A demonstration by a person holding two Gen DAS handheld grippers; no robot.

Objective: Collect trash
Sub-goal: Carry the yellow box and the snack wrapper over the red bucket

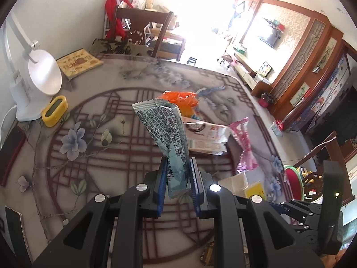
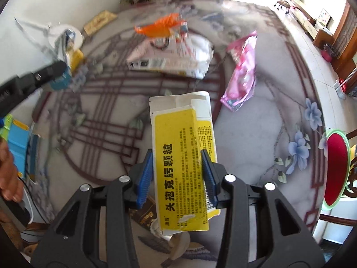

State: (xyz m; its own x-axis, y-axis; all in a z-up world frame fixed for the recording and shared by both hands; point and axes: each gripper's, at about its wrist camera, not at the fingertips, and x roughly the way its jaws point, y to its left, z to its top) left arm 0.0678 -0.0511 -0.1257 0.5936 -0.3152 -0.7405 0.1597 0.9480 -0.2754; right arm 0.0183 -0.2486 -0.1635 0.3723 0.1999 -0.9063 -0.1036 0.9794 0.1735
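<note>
My left gripper (image 1: 177, 172) is shut on a crumpled light-blue snack wrapper (image 1: 164, 129) and holds it above the patterned table (image 1: 89, 156). My right gripper (image 2: 177, 167) is shut on a flattened yellow and white medicine box (image 2: 183, 156), also held above the table. More trash lies on the table: an orange wrapper (image 1: 180, 99), a white and pink crumpled package (image 1: 207, 136) and a pink wrapper (image 1: 244, 143). The same three show in the right wrist view: the orange wrapper (image 2: 162, 26), the white package (image 2: 178, 58) and the pink wrapper (image 2: 243, 71). The left gripper with its wrapper shows blurred at the left (image 2: 44, 73).
A white desk lamp (image 1: 38, 82), a yellow holder (image 1: 54, 110), a book (image 1: 78, 63) and a dark phone (image 1: 10, 149) sit at the table's left. A wooden chair (image 1: 142, 26) stands behind. A red-seated chair (image 2: 337, 167) is at the right edge.
</note>
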